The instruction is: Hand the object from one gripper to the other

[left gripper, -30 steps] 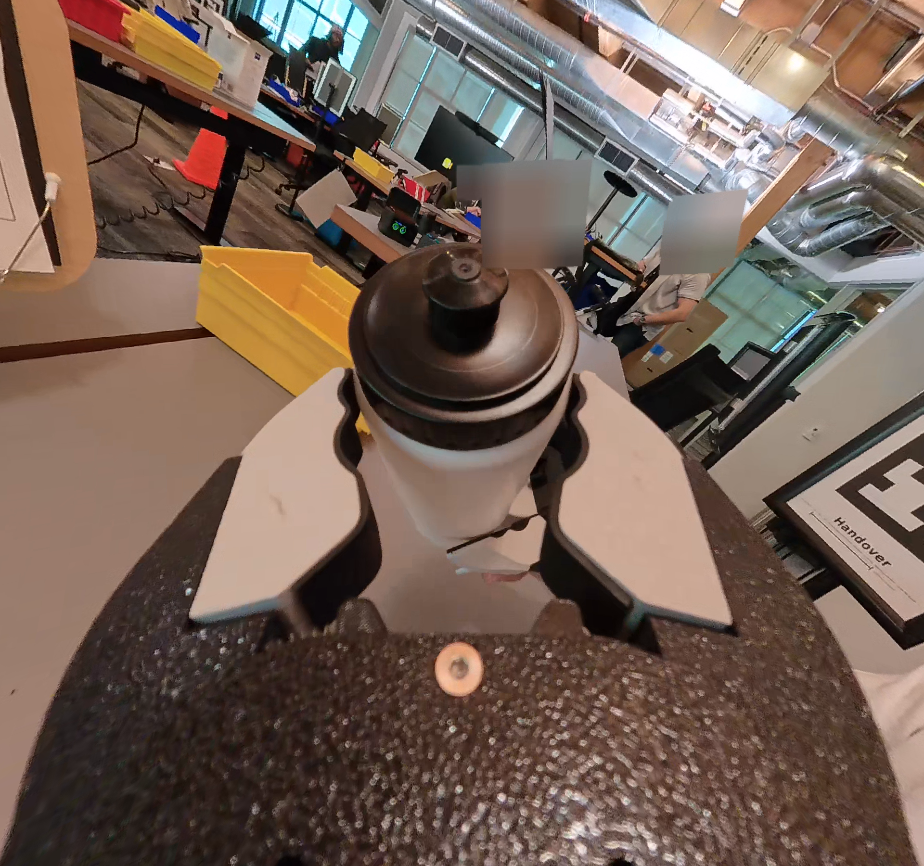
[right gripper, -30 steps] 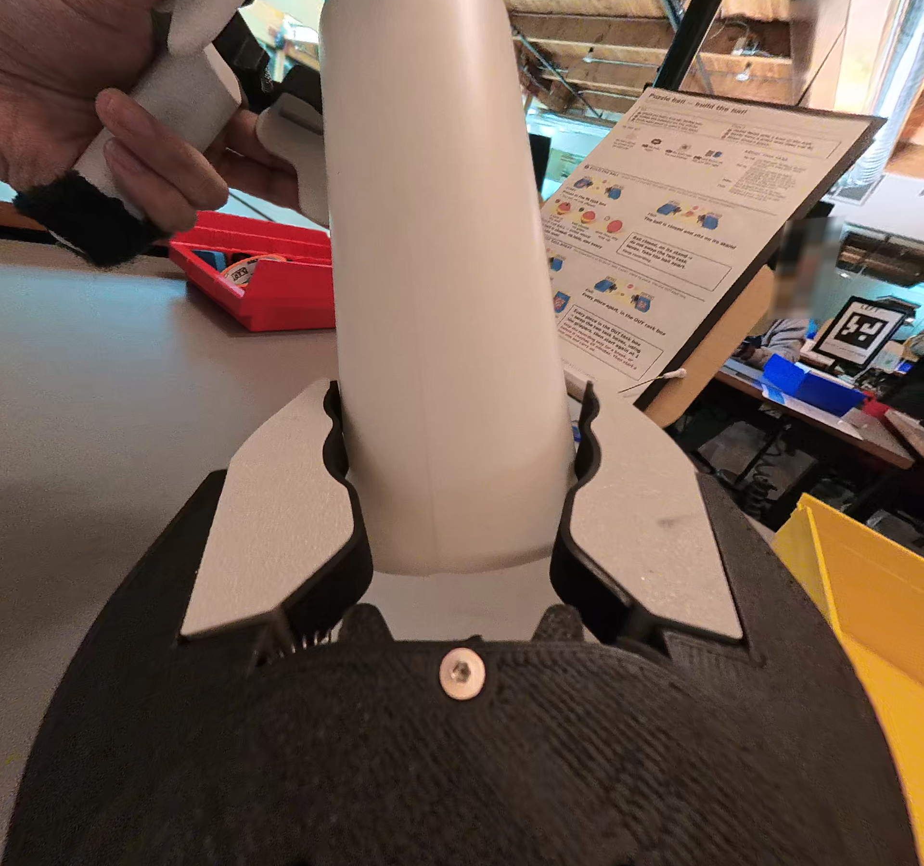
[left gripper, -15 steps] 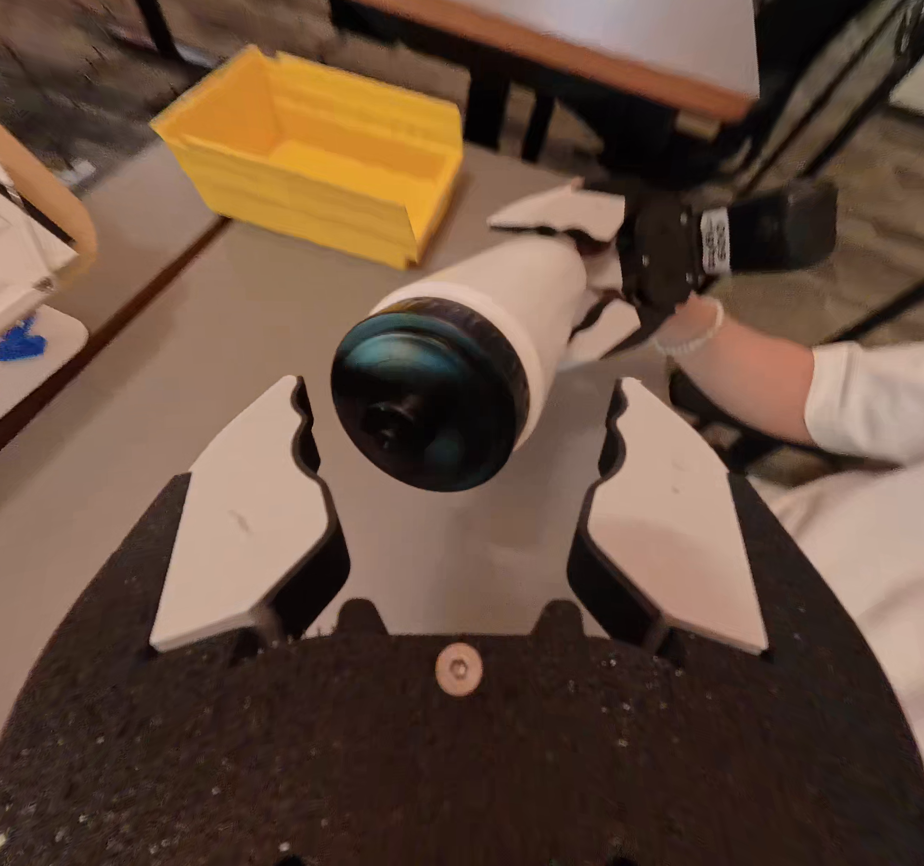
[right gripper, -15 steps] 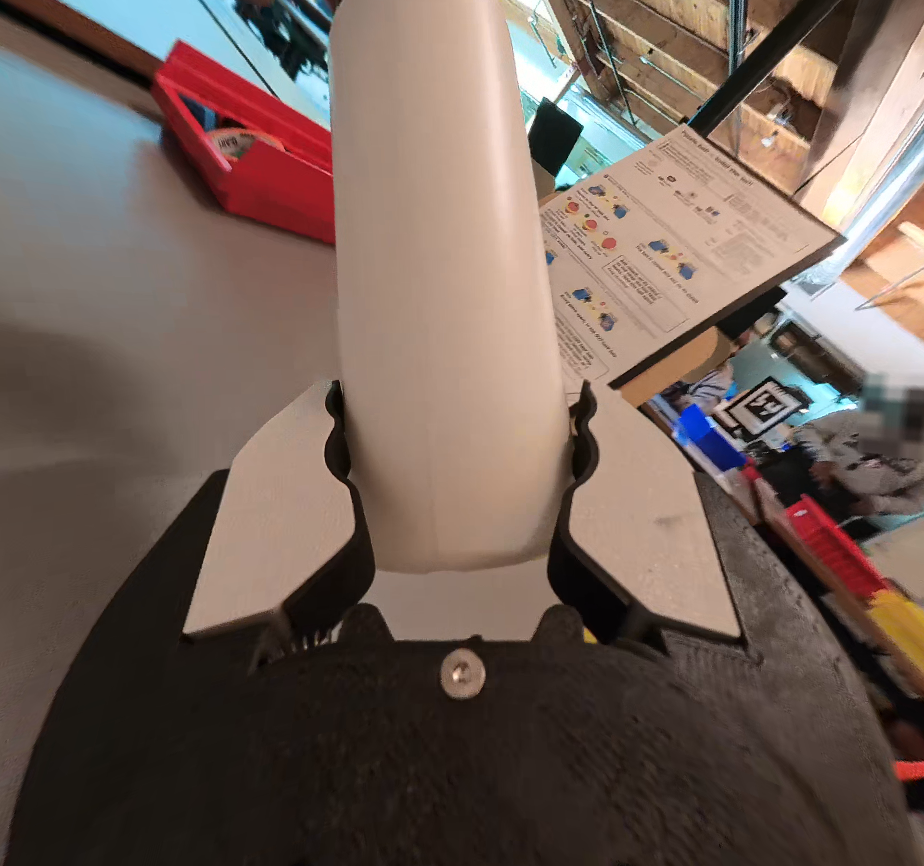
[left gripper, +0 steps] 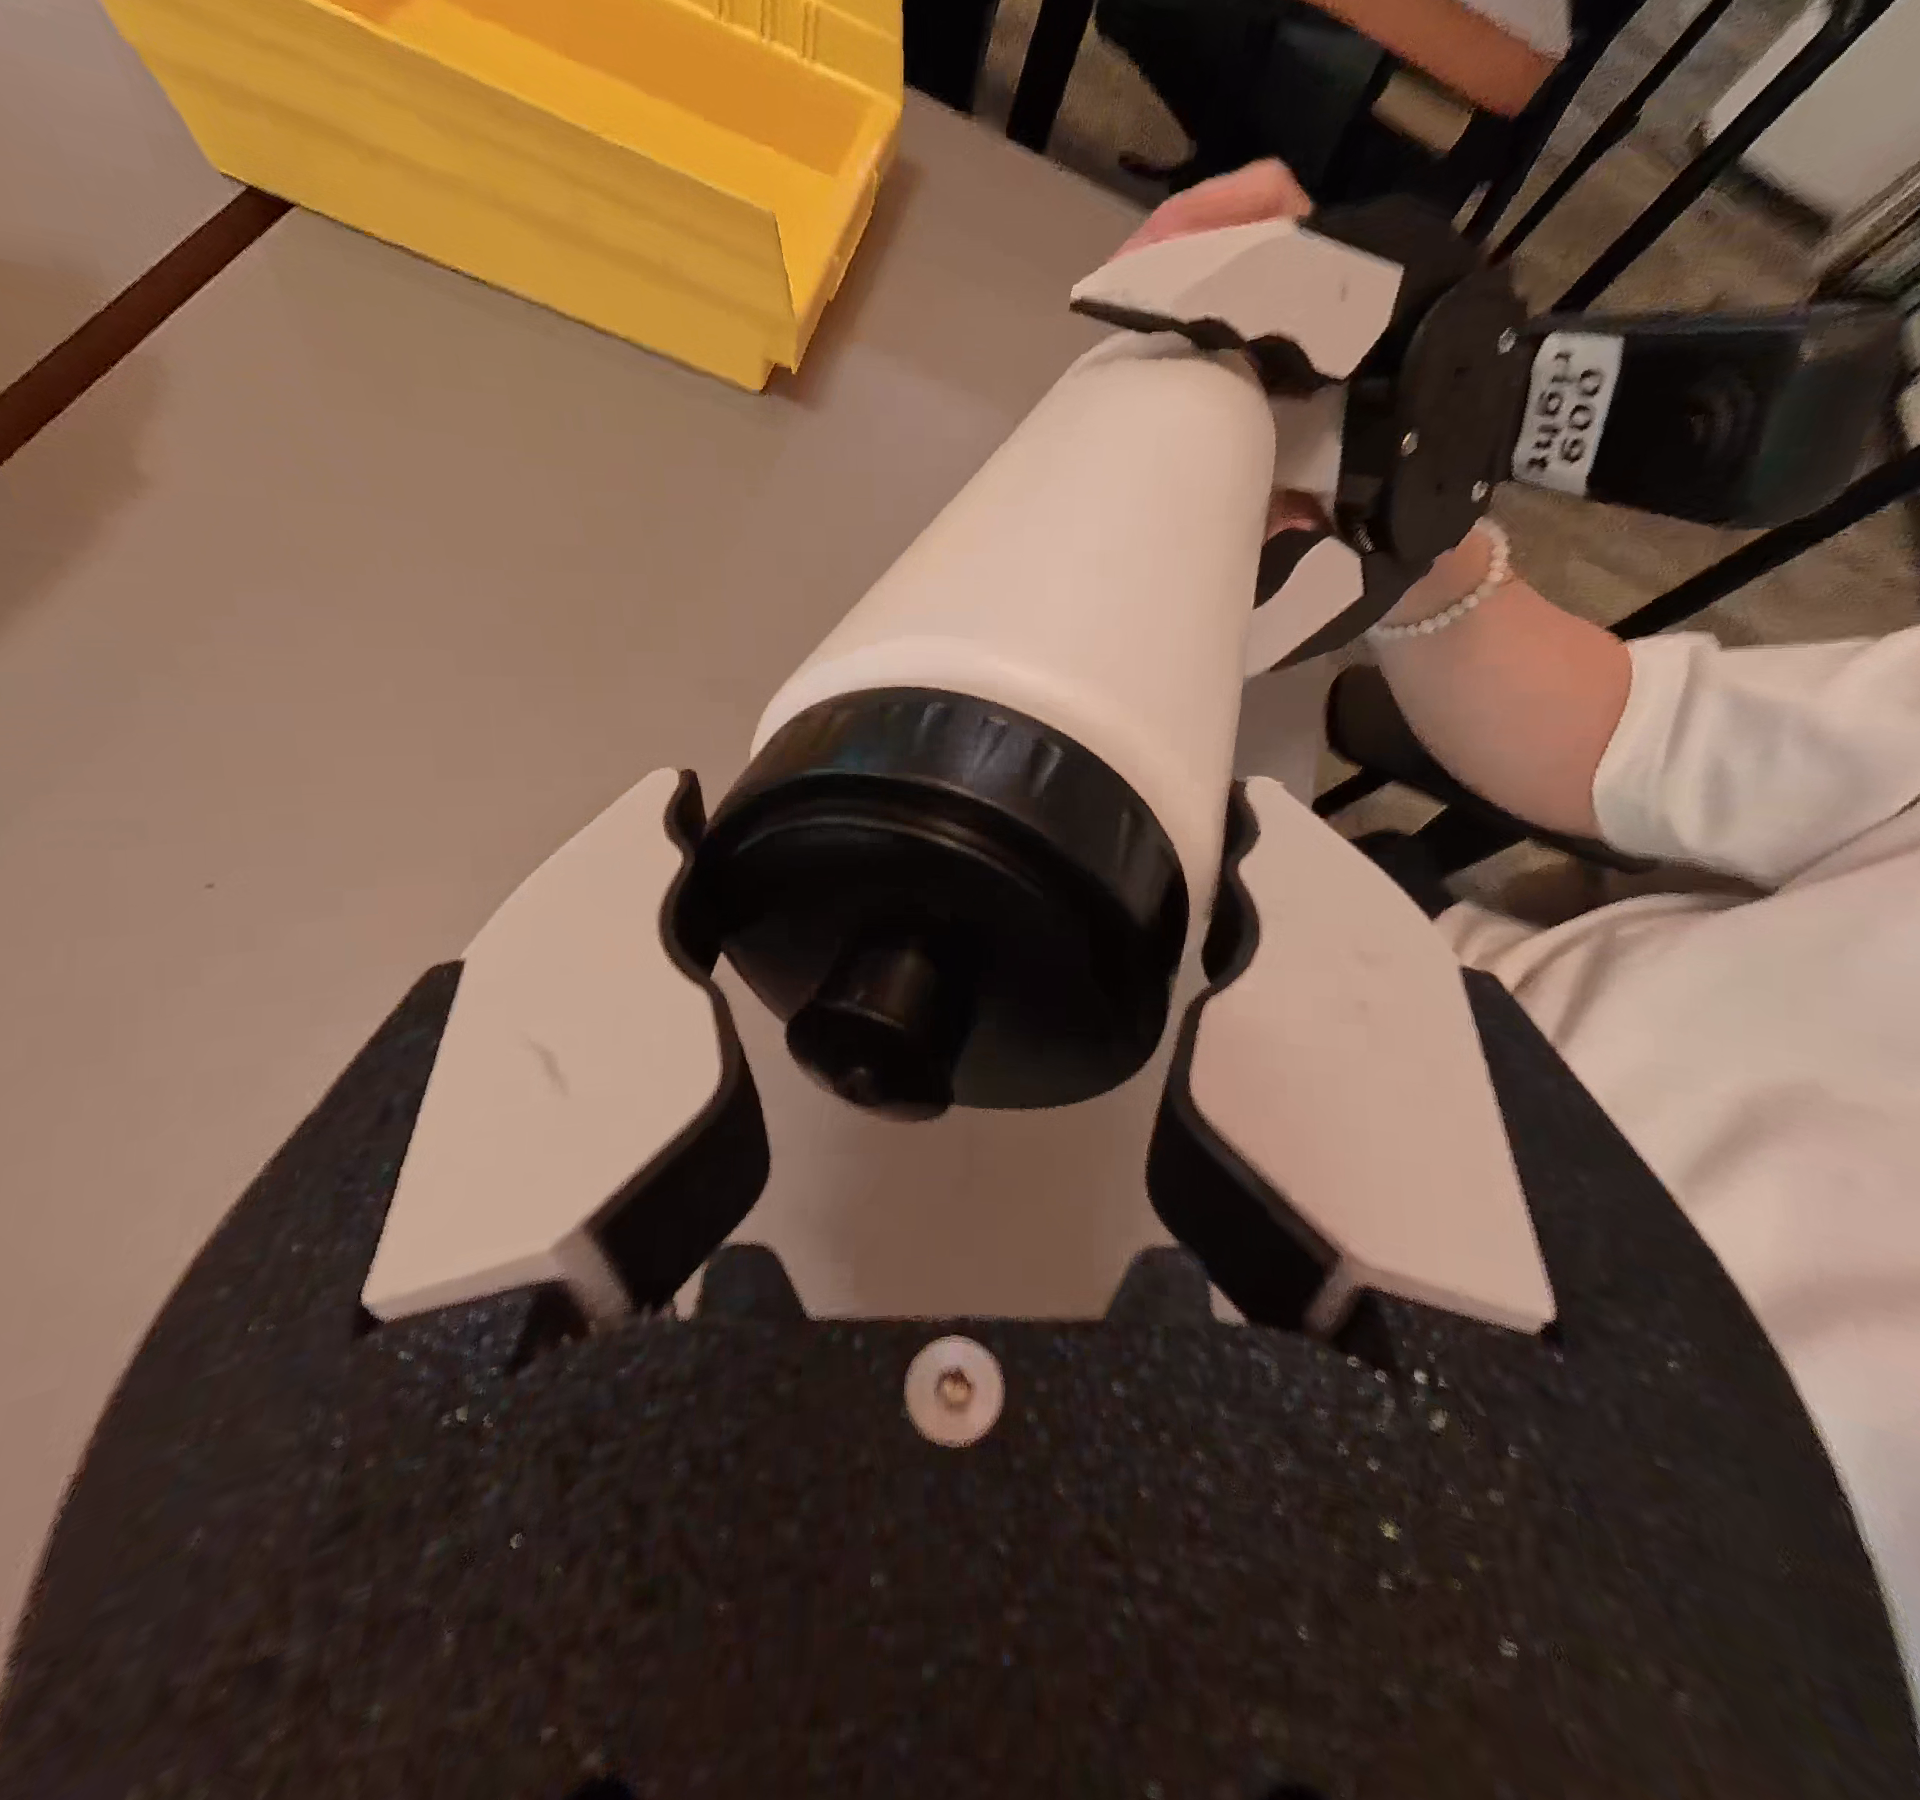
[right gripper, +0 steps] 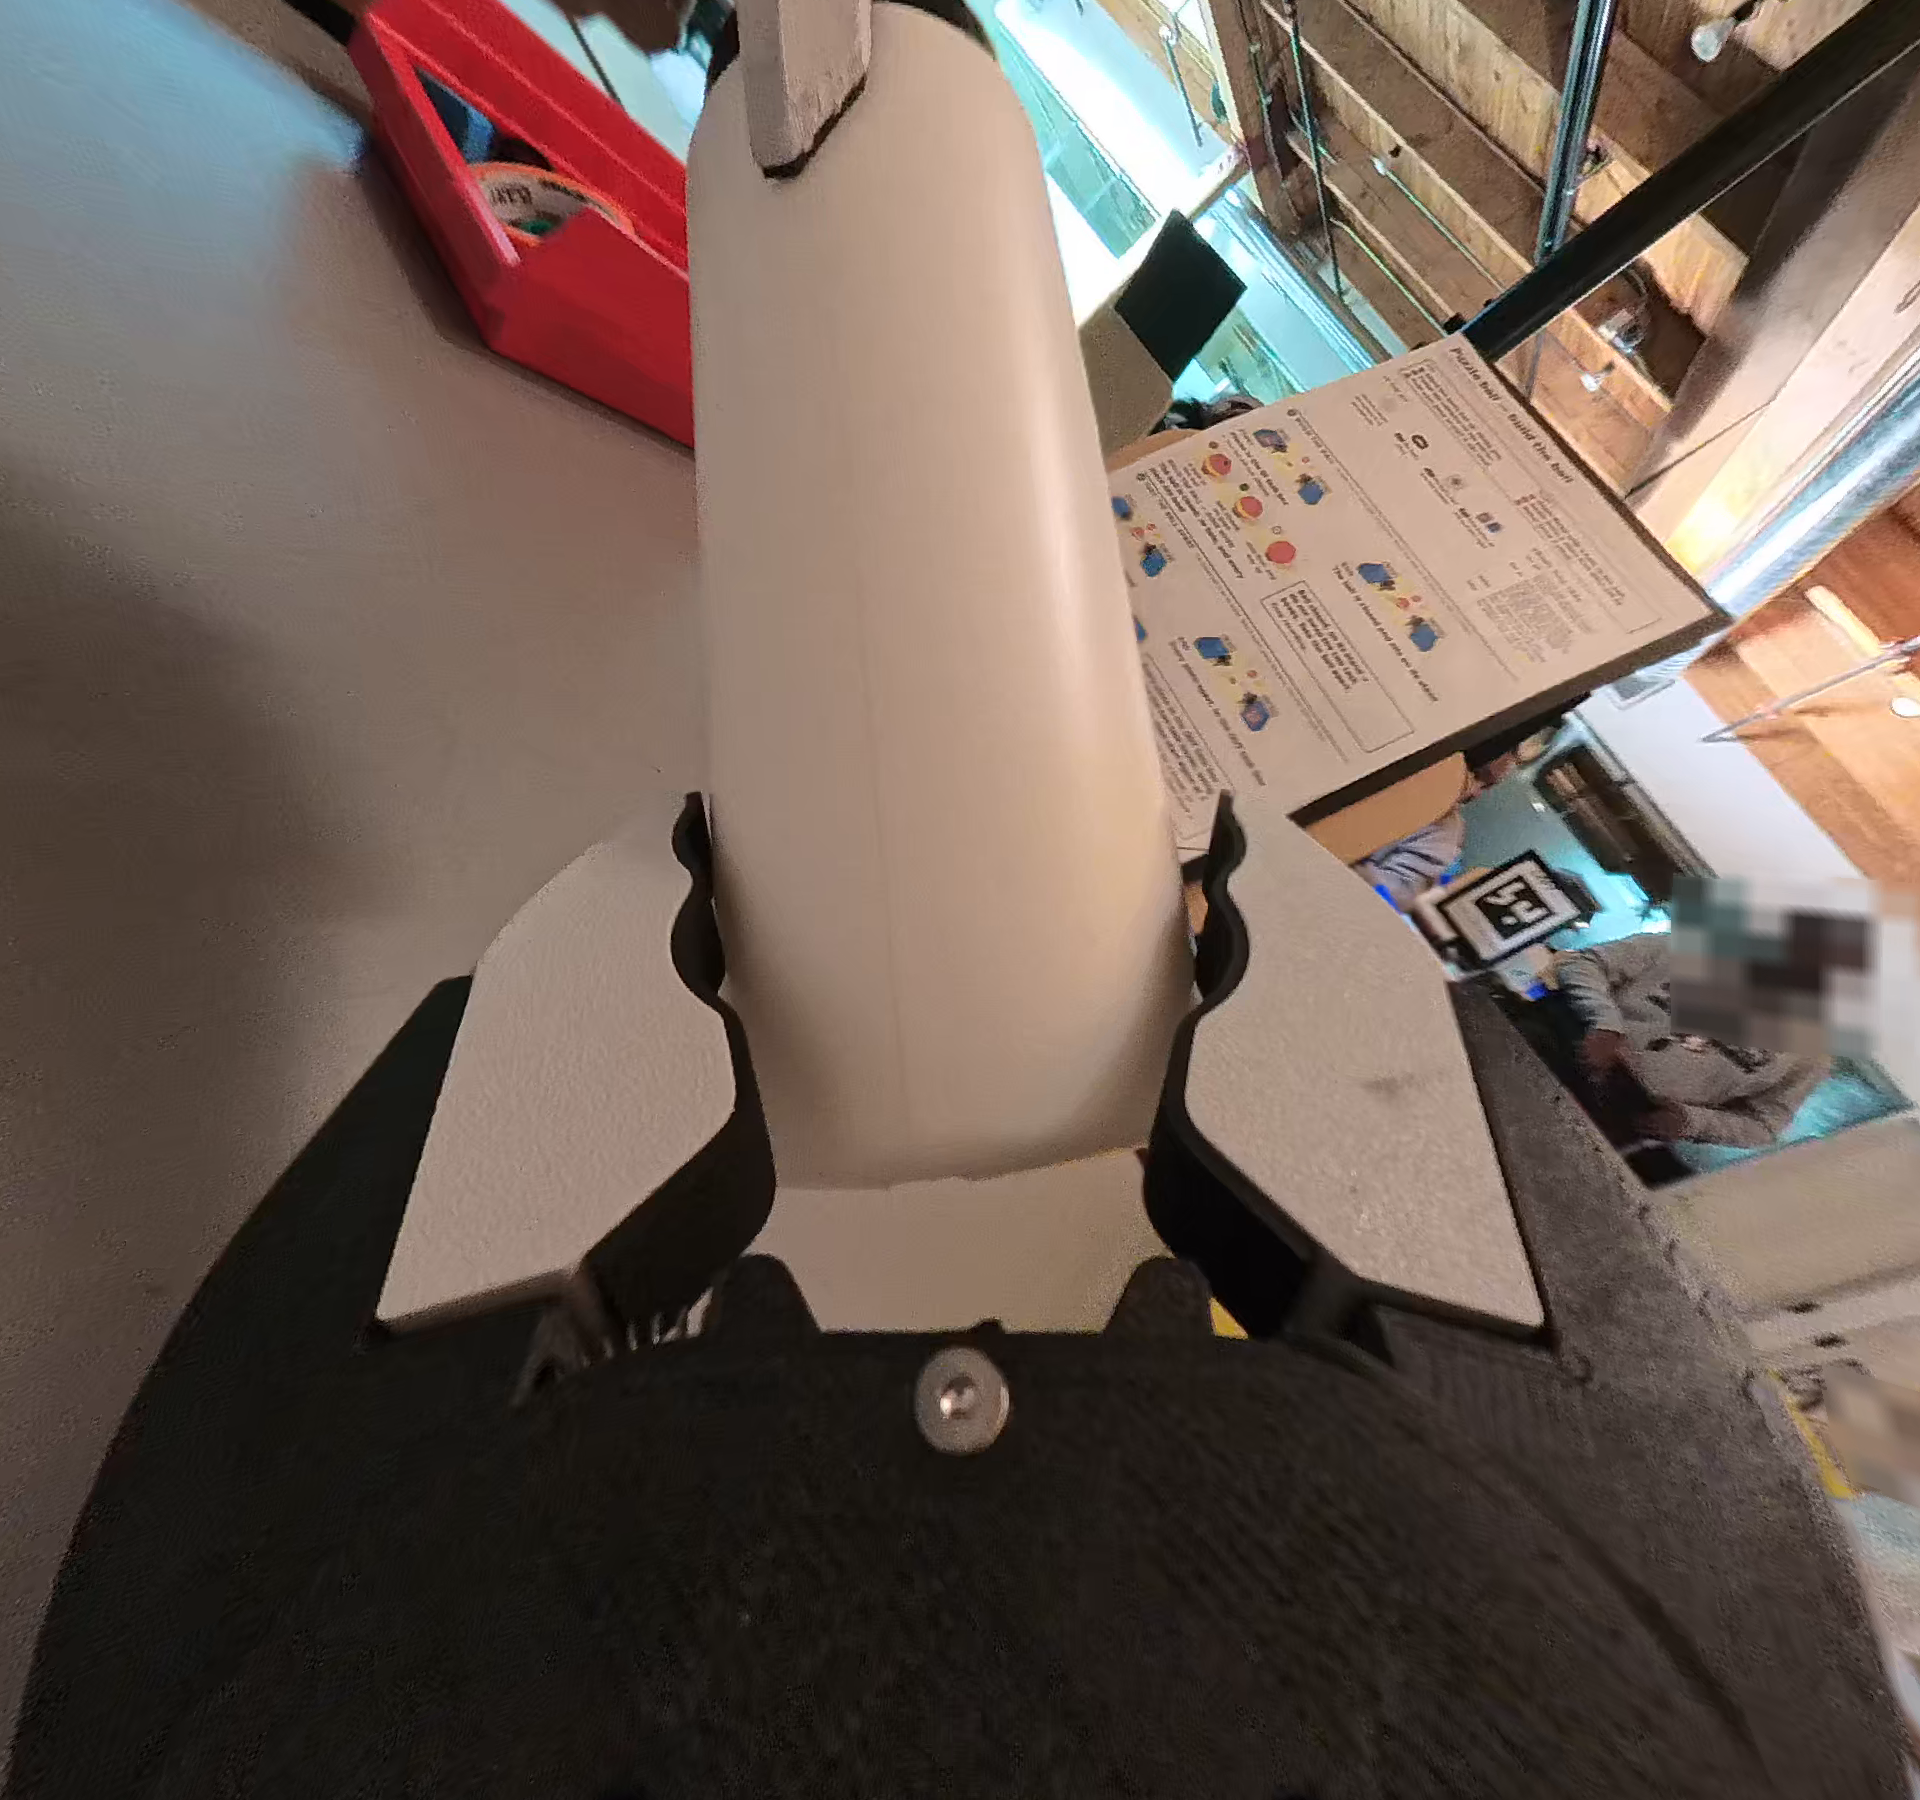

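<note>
A white bottle with a black screw cap is held level above the grey table, spanning both grippers. My left gripper is closed around the cap end, with both fingers against it. My right gripper is shut on the bottle's base end. It also shows in the left wrist view, at the bottle's far end, held by a hand with a bead bracelet. In the right wrist view, one finger of the left gripper lies on the bottle's far end.
An empty yellow bin stands at the table's far left edge. A red bin holding a tape roll sits beyond the bottle. A tilted instruction board stands to its right. A white sleeve is on the right. There is about 11 cm between the tips of the two grippers.
A second ago my left gripper held the bottle upright. It then opened and backed off. It has now returned and closed on the cap end. My right gripper kept its grip and tilted.
</note>
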Demonstrator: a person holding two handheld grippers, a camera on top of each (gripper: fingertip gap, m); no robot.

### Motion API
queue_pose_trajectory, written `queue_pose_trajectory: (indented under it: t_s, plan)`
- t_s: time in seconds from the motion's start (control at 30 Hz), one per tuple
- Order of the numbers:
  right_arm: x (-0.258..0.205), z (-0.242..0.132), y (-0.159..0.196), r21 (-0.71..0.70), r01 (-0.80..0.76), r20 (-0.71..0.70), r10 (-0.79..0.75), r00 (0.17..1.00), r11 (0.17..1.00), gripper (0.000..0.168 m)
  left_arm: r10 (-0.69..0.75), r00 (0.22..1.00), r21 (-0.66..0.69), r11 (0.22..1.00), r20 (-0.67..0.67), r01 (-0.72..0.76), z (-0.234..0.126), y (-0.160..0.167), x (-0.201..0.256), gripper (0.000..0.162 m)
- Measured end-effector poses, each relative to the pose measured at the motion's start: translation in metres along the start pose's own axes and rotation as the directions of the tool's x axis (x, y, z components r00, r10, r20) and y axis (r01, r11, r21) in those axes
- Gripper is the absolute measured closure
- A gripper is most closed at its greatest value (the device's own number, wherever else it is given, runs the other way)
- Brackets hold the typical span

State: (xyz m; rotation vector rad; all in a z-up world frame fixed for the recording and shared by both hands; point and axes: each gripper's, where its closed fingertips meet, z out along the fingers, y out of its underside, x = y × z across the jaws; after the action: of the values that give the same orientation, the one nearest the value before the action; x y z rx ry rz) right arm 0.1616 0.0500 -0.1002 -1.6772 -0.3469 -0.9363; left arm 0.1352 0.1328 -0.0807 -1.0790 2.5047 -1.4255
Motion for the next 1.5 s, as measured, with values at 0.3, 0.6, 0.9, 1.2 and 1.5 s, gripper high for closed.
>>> queue_pose_trajectory:
  t_s: [0.3, 0.6, 0.9, 1.2, 1.5]
  plan:
    - [0.023, -0.021, -0.006, 0.276, -0.450, 0.105, 0.439, 0.893, 0.849, 0.072, -0.173, 0.968, 0.284, 0.933, -0.184, 0.221, -0.030, -0.015, -0.011, 0.071]
    - [0.037, -0.015, -0.032, 0.227, -0.938, 0.463, 0.818, 0.342, 0.263, 0.073, -0.017, 0.991, 0.434, 0.898, -0.135, 0.075, -0.025, -0.012, -0.010, 0.071]
    - [0.014, 0.000, -0.011, 0.041, -0.961, 0.434, 0.862, 0.263, 0.273, 0.087, 0.037, 0.995, 0.469, 0.883, -0.090, 0.010, -0.022, -0.010, -0.016, 0.071]
    - [0.042, -0.020, -0.022, 0.206, -0.911, 0.429, 0.804, 0.412, 0.357, 0.089, -0.015, 0.989, 0.325, 0.944, -0.147, 0.063, 0.003, 0.011, -0.003, 0.071]
    - [0.049, -0.028, -0.014, 0.242, -0.881, 0.376, 0.798, 0.471, 0.406, 0.112, -0.099, 0.979, 0.290, 0.945, -0.178, 0.148, 0.023, 0.023, -0.007, 0.073]
